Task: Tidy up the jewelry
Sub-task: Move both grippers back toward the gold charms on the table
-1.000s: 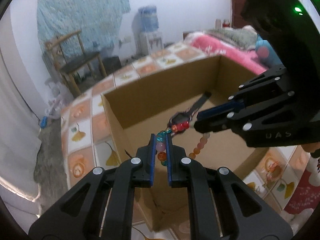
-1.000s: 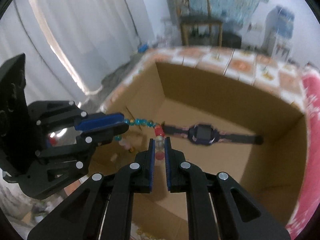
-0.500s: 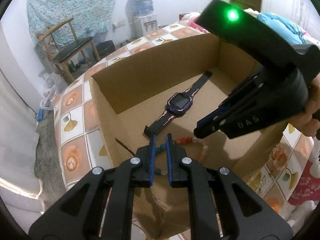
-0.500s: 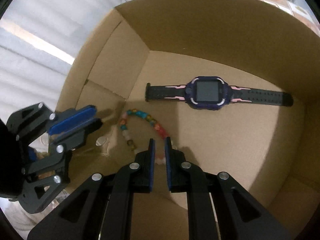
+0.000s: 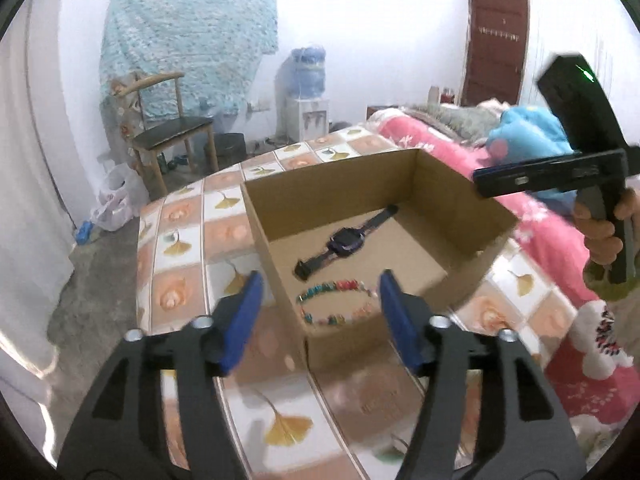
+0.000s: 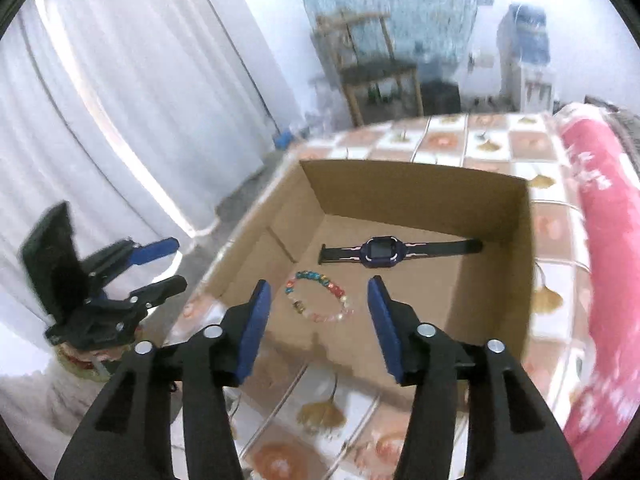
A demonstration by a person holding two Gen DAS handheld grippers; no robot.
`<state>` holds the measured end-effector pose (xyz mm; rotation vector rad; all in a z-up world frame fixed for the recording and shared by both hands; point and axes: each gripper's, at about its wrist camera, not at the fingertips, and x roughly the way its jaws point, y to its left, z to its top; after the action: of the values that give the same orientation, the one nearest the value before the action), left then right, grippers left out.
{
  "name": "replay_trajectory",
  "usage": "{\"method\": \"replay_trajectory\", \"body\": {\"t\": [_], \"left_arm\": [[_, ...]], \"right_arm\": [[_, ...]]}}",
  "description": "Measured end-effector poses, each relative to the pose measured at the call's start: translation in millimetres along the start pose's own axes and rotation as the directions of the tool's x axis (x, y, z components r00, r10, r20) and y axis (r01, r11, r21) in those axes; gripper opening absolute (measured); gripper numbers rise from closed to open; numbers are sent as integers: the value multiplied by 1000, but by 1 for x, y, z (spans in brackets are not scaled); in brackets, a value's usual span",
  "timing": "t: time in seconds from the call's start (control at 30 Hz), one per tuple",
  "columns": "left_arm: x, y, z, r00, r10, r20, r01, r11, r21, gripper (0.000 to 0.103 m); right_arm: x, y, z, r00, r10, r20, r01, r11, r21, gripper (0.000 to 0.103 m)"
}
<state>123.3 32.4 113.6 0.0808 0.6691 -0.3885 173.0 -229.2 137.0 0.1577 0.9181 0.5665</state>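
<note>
A colourful bead bracelet (image 5: 320,289) (image 6: 340,294) lies in a loop on the floor of the open cardboard box (image 5: 328,168) (image 6: 420,192). Just beyond it lies a dark purple watch (image 5: 344,242) (image 6: 378,250). My left gripper (image 5: 320,284) (image 6: 172,264) hangs above the box's near left corner, its jaws opening with nothing gripped. My right gripper (image 6: 319,286) is above the near edge, jaws also opening and empty. In the left wrist view the right gripper (image 5: 480,178) shows side-on at the upper right, held by a hand (image 5: 600,236).
The box stands on a table with an orange-and-white tiled cloth (image 5: 180,220) (image 6: 440,140). Pink bedding (image 5: 560,248) (image 6: 600,184) borders the right side. A wooden chair (image 5: 172,140), a water dispenser (image 5: 306,92) and a white curtain (image 6: 120,120) stand farther off.
Both grippers were shut on the bracelet inside the box. They have let it go, opened wide and drawn back and up. The bracelet now rests on the box floor.
</note>
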Motion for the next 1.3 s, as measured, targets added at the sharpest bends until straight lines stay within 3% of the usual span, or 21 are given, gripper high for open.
{"method": "replay_trajectory", "body": {"t": [0.1,0.2,0.3,0.5,0.77,0.97,1.13,1.3], "left_arm": [[-13,-6,-26,1000,16,14,-15,1000,-14,77],[-9,-15,-54,999,34,-12,-35,999,-35,78],[3,-26,-78,998,36,-58,-39,998,-50,78],[22,-41,-111,993,30,-117,-34,999,-33,78],[39,-44,-114,993,0,-118,1,1000,8,77],[51,-51,-114,990,-31,-134,37,998,47,71],[60,-56,-112,987,-76,-142,87,993,75,59],[67,-60,-109,977,-151,-153,167,981,97,42]], "right_arm": [[-25,3,-41,999,-10,49,8,999,36,56],[-19,1,-77,996,-74,50,69,994,80,56],[-6,3,-116,993,-118,20,115,988,104,56],[27,17,-163,994,-96,-53,101,988,113,56],[53,47,-171,993,-86,-77,86,996,-5,41],[73,40,-166,990,-79,-121,76,997,-30,29],[88,37,-163,985,-96,-144,85,993,-85,28],[95,38,-159,979,-111,-172,80,982,-174,27]]}}
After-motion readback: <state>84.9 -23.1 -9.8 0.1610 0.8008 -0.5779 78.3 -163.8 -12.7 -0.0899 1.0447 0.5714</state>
